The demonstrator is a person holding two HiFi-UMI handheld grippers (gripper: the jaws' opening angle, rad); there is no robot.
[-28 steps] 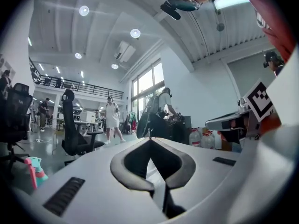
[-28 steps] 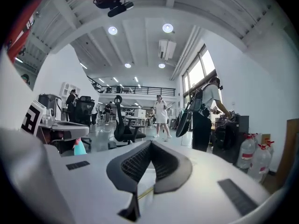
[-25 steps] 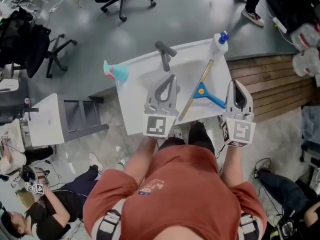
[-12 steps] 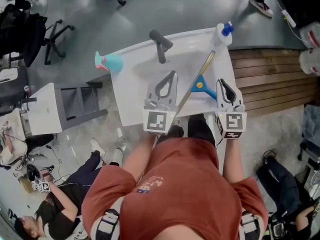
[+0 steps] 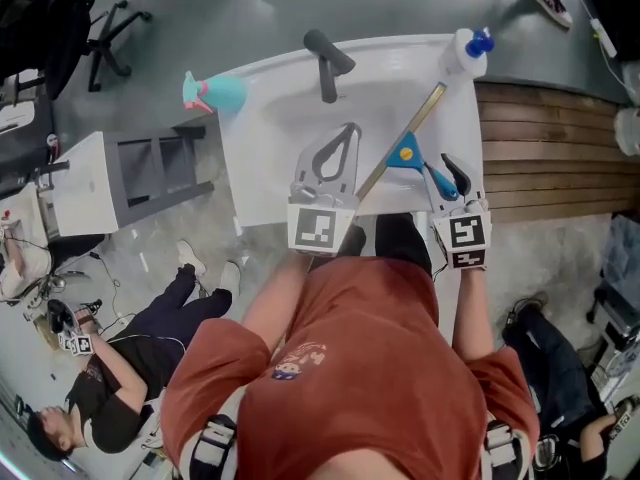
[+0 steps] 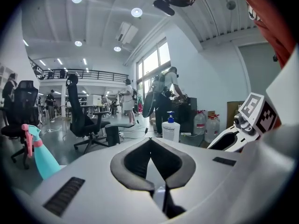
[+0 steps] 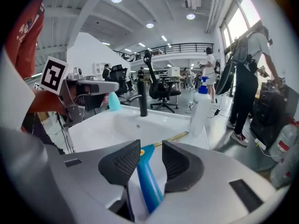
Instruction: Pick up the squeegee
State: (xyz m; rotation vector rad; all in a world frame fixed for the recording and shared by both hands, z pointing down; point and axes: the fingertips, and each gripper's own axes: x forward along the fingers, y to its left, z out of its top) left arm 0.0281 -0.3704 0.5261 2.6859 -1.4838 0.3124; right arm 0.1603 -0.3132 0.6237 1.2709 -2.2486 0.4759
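Note:
The squeegee [image 5: 405, 153] lies across the right side of the white sink [image 5: 260, 138], its brass blade bar running diagonally and its blue handle [image 7: 148, 183] pointing toward me. My right gripper [image 5: 450, 176] has come down over that handle. Its jaws have just been opening, and in the right gripper view [image 7: 150, 155] they now stand apart with the handle between them, not pressed. My left gripper [image 5: 345, 133] hovers over the sink's front, shut and empty [image 6: 150, 141].
A dark faucet [image 5: 325, 63] rises at the sink's back. A white pump bottle [image 5: 465, 53] stands at the back right corner, and a teal spray bottle [image 5: 215, 93] at the left corner. Wooden decking [image 5: 550, 158] lies to the right, a white cabinet [image 5: 95, 193] to the left.
Both grippers have sunk toward the sink. The right one moved inward onto the blue handle and tipped down, and its jaws went from shut to apart around the handle.

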